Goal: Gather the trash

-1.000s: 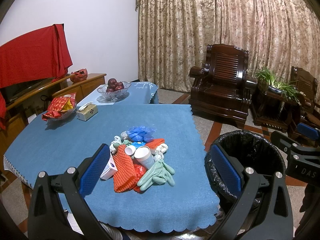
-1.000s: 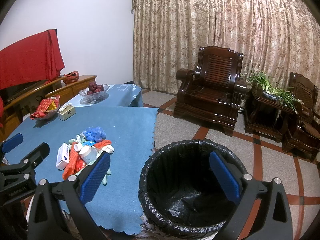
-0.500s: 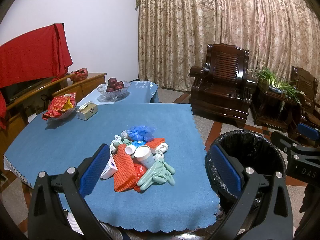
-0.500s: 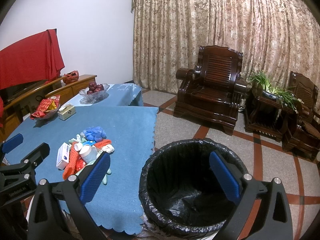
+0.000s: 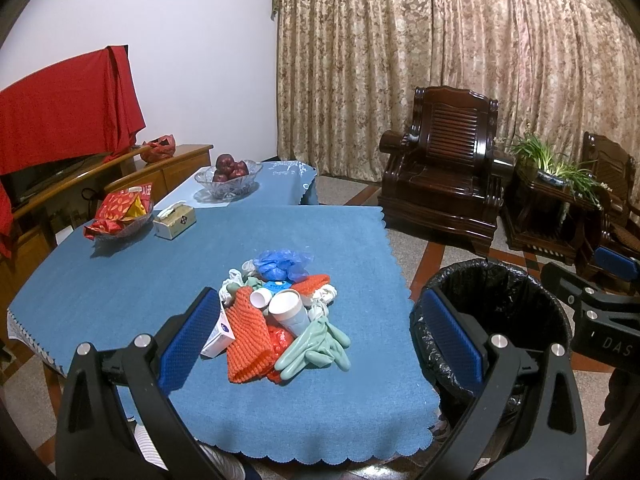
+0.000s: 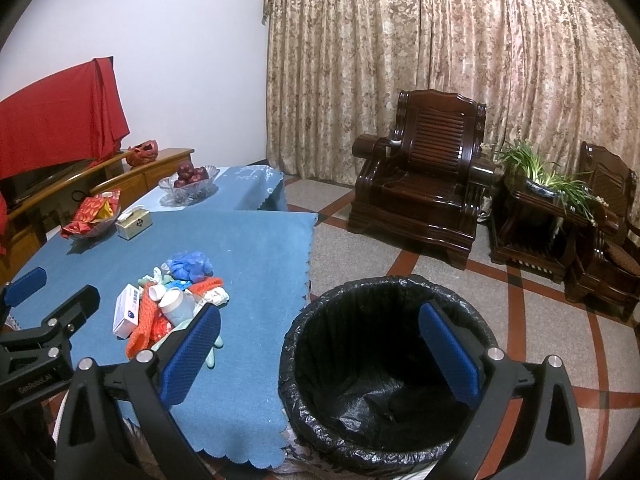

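Trash pile (image 5: 280,312) ahead of wide-open left tool (image 5: 320,340); bin (image 6: 384,384) beneath wide-open right tool (image 6: 320,354).

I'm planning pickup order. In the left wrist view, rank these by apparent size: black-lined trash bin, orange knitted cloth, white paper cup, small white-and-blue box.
1. Black-lined trash bin, largest, though partly hidden by the grippers.
2. Orange knitted cloth.
3. White paper cup and small white-and-blue box: too alike to rank, since a finger hides part of the box.

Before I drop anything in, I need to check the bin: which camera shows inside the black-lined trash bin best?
The right wrist view: the trash bin sits almost centred, its liner floor visible. The left wrist view shows only its rim and near wall, partly behind a tool finger.
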`<state>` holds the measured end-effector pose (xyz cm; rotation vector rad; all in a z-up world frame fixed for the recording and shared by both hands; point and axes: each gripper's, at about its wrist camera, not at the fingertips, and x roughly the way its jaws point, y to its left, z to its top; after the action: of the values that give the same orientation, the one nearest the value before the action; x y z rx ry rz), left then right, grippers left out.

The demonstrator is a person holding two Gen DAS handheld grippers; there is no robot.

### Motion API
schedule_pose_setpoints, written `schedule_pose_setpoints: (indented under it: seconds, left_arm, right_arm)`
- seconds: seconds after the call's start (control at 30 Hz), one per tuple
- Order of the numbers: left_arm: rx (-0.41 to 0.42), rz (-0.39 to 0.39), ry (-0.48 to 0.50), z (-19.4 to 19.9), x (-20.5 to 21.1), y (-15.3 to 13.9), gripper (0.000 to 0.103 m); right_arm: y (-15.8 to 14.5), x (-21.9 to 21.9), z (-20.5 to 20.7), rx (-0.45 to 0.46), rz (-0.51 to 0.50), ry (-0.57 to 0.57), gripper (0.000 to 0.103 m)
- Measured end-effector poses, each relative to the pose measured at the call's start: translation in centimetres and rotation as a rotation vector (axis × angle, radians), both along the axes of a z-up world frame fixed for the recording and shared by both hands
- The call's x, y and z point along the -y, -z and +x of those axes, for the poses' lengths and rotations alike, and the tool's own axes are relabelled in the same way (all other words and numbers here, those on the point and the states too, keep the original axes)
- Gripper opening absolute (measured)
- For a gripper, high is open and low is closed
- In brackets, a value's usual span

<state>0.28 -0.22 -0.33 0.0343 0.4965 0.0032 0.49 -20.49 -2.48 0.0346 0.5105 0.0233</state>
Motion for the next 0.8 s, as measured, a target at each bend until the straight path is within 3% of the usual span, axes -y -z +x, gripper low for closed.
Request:
schedule_pose_setpoints:
  seconds: [0.8]
  left_arm:
    - [-0.004,-0.003,-0.001,-0.2,-0.4,0.7,0.098]
  right_arm:
    - [0.2,0.4,0.5,-0.005,0.0,-0.002,0.097]
